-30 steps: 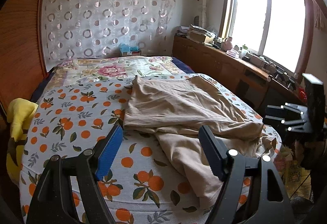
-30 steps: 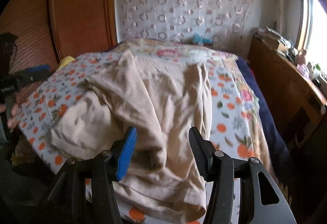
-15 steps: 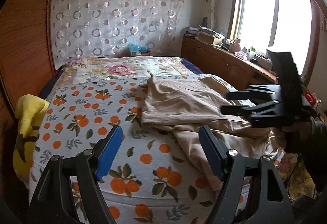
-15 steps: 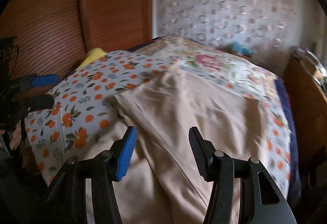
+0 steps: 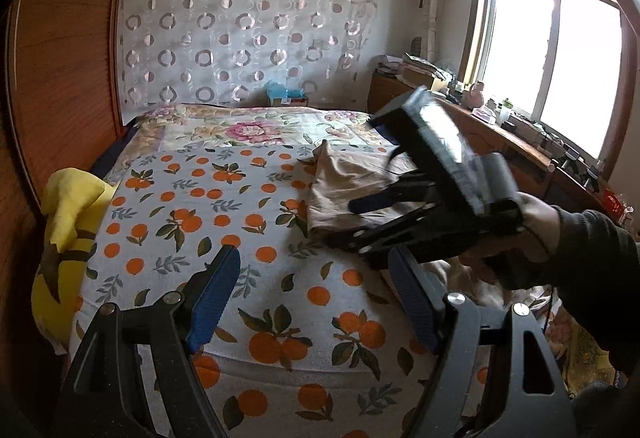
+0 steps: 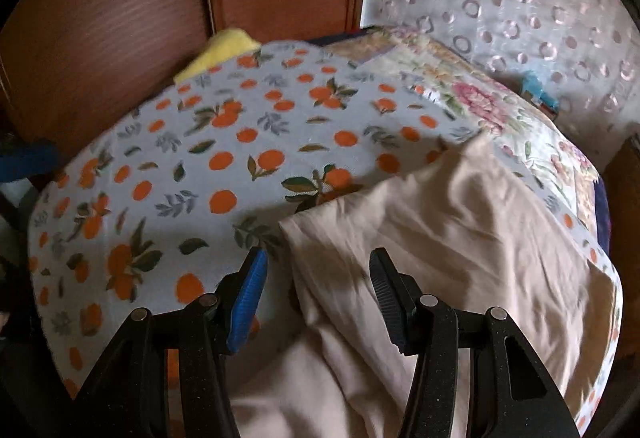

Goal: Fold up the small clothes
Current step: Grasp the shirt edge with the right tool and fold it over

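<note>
Right claw [image 6: 316, 298] hangs over the near edge of the beige garment [image 6: 460, 238] with its jaws about half apart and nothing between them; the cloth's left edge runs up just under the gap, nearer the black pad than the blue one. From the left wrist view that same claw [image 5: 360, 216] crosses in front of the garment [image 5: 344, 190], the hand [image 5: 516, 238] behind it in a dark sleeve. Left claw [image 5: 312, 302] stands wider open and empty too, above bare orange-print bedspread [image 5: 192, 206], with the garment off to its right and farther up the bed

To my eye the step in hand is taking hold of an edge to start a fold. The cloth lies rumpled, part draped over the bed's near side, so I would drop the right claw onto a single clean layer at the hem beside its black pad rather than into the bunched folds below. Pinching two layers would drag the whole heap. The left claw should come across to the edge opposite, so both lift together and the cloth spreads flat first

Beyond the left claw, to its left, a yellow plush [image 5: 68, 230] sits at the bed's side, well clear
</note>
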`<action>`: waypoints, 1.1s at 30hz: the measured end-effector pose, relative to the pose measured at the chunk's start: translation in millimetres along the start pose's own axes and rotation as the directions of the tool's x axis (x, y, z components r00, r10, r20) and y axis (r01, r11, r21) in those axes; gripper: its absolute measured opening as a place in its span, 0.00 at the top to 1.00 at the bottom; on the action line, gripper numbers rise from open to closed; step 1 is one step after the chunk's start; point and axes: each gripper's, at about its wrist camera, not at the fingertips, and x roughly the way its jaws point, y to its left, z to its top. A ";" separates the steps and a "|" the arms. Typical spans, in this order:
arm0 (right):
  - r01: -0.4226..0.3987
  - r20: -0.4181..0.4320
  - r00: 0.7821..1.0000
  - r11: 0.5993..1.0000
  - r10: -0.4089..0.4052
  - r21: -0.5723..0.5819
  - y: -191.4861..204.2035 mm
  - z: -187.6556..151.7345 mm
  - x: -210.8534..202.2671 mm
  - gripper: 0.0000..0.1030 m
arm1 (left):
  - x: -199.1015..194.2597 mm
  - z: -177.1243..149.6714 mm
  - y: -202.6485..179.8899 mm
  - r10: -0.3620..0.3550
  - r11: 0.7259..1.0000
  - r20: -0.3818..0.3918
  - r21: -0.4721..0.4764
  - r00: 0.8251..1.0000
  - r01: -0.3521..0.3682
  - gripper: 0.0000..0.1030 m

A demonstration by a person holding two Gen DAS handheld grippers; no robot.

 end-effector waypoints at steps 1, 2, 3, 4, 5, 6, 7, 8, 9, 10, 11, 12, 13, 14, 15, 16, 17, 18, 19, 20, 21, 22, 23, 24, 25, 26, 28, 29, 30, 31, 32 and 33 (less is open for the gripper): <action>0.007 -0.010 1.000 1.000 -0.007 -0.007 0.3 0.9 3.9 0.47 | -0.1 -0.9 0.5 -0.003 1.000 0.000 -0.002 1.000 0.003 0.25; 0.012 -0.020 1.000 1.000 -0.012 -0.011 -0.5 1.5 10.3 0.47 | 0.0 -1.3 0.2 -0.005 1.000 0.000 -0.002 1.000 0.005 0.25; 0.007 -0.009 1.000 1.000 -0.007 -0.005 -1.9 5.2 11.8 0.47 | 0.5 -1.7 -0.5 -0.007 1.000 -0.001 -0.002 1.000 0.007 0.25; 0.005 -0.011 1.000 1.000 -0.005 0.003 -4.0 5.5 13.7 0.47 | 0.7 -2.2 -0.9 -0.009 1.000 -0.001 -0.001 1.000 0.009 0.25; 0.002 -0.009 1.000 1.000 -0.002 0.010 -6.6 5.6 15.8 0.47 | 1.3 -2.6 -1.8 -0.012 1.000 -0.003 0.001 1.000 0.012 0.25; 0.004 -0.006 1.000 1.000 -0.004 0.014 -7.7 5.2 16.6 0.47 | 1.7 -2.8 -2.0 -0.014 1.000 -0.005 0.003 1.000 0.014 0.25; -0.010 0.001 1.000 1.000 0.010 0.018 -9.6 4.2 18.1 0.56 | 2.1 -3.3 -2.7 -0.016 1.000 -0.006 0.004 1.000 0.016 0.25; -0.018 0.006 1.000 1.000 0.018 0.021 -11.3 4.4 19.3 0.74 | 2.4 -3.7 -3.5 -0.018 1.000 -0.008 0.006 1.000 0.018 0.25; 0.001 0.004 1.000 1.000 -0.001 0.016 -13.1 5.6 15.7 0.86 | 2.9 -3.5 -3.9 -0.019 1.000 -0.009 0.005 1.000 0.019 0.25; 0.013 -0.002 1.000 1.000 -0.013 0.014 -14.9 4.4 13.1 0.94 | 3.2 -3.5 -4.5 -0.020 1.000 -0.011 0.006 1.000 0.020 0.25; 0.001 -0.002 1.000 1.000 -0.001 0.018 -17.9 4.7 12.7 0.94 | 3.2 -3.7 -5.7 -0.021 1.000 -0.011 0.010 1.000 0.021 0.25; 0.026 0.013 1.000 0.999 -0.027 0.020 -22.0 5.8 9.6 0.94 | 3.0 -3.6 -6.4 -0.020 1.000 -0.010 0.012 1.000 0.020 0.25; 0.069 0.027 0.997 0.997 -0.070 0.033 -26.7 6.8 1.0 0.94 | 2.5 -3.7 -6.1 -0.020 1.000 -0.010 0.012 1.000 0.020 0.25; 0.089 0.042 0.995 0.994 -0.092 0.062 -37.5 8.0 -6.0 0.94 | 2.4 -3.8 -6.2 -0.024 1.000 -0.008 0.009 1.000 0.024 0.25; 0.097 0.058 0.993 0.991 -0.102 0.087 -46.2 8.8 -13.0 0.94 | 2.6 -3.7 -6.5 -0.027 1.000 -0.008 0.008 1.000 0.027 0.25; 0.116 0.080 0.989 0.986 -0.126 0.119 -59.3 9.2 -22.1 0.94 | 3.4 -3.9 -7.3 -0.027 1.000 -0.010 0.009 1.000 0.027 0.25; 0.139 0.095 0.984 0.980 -0.154 0.146 -71.8 9.2 -30.5 0.94 | 3.8 -4.5 -7.3 -0.027 1.000 -0.012 0.009 1.000 0.027 0.25; 0.156 0.106 0.979 0.973 -0.176 0.171 -81.8 9.0 -38.3 0.94 | 4.5 -4.6 -7.8 -0.029 1.000 -0.014 0.010 0.999 0.029 0.25; 0.169 0.114 0.974 0.964 -0.195 0.203 -96.9 8.3 -46.5 0.94 | 5.0 -4.7 -8.6 -0.031 0.999 -0.016 0.011 0.999 0.031 0.25; 0.187 0.118 0.969 0.956 -0.218 0.226 -109.6 7.2 -53.3 0.94 | 5.4 -4.7 -9.5 -0.032 0.999 -0.017 0.010 0.999 0.032 0.25; 0.209 0.121 0.963 0.948 -0.243 0.242 -120.2 6.2 -58.4 0.94 | 5.5 -4.7 -10.2 -0.035 0.999 -0.018 0.011 0.999 0.035 0.25; 0.230 0.120 0.956 0.938 -0.268 0.260 -132.0 5.0 -63.5 0.94 | 5.7 -4.5 -10.6 -0.036 0.999 -0.019 0.011 0.999 0.036 0.25; 0.254 0.115 0.949 0.926 -0.295 0.278 -146.8 3.2 -68.6 0.94 | 6.0 -4.7 -11.4 -0.038 0.999 -0.020 0.012 0.999 0.038 0.25; 0.278 0.105 0.941 0.914 -0.320 0.296 -158.5 1.3 -71.2 0.94 | 6.2 -4.9 -12.0 -0.039 0.999 -0.020 0.013 0.999 0.040 0.25; 0.295 0.091 0.936 0.901 -0.339 0.317 -168.6 -0.5 -71.7 0.94 | 6.1 -5.1 -12.9 -0.041 0.999 -0.021 0.015 0.999 0.041 0.25; 0.318 0.072 0.930 0.887 -0.361 0.336 -180.7 -2.8 -70.9 0.94 | 6.5 -5.4 -13.6 -0.041 0.999 -0.023 0.016 0.999 0.042 0.25; 0.357 0.041 0.917 0.860 -0.398 0.366 -199.2 -8.2 -67.4 0.94 | 6.8 -6.0 -14.7 -0.044 0.999 -0.025 0.019 0.999 0.045 0.25; 0.371 0.020 0.913 0.848 -0.408 0.378 -209.1 -9.9 -63.2 0.94 | 7.5 -6.2 -15.5 -0.044 0.999 -0.028 0.020 0.999 0.045 0.25; 0.383 0.001 0.910 0.840 -0.415 0.385 -215.2 -10.3 -58.6 0.94 | 7.9 -5.9 -15.8 -0.046 0.999 -0.029 0.020 0.999 0.046 0.25; 0.397 -0.017 0.905 0.830 -0.424 0.391 -218.4 -11.6 -54.4 0.94 | 8.3 -6.2 -17.0 -0.047 0.999 -0.032 0.021 0.998 0.048 0.25; 0.407 -0.035 0.902 0.822 -0.430 0.398 -222.1 -15.8 -49.1 0.94 | 8.6 -6.5 -17.7 -0.047 0.999 -0.033 0.022 0.998 0.048 0.25; 0.412 -0.049 0.901 0.814 -0.431 0.410 -225.3 -16.0 -43.2 0.94 | 8.7 -6.9 -18.5 -0.047 0.999 -0.034 0.024 0.998 0.048 0.25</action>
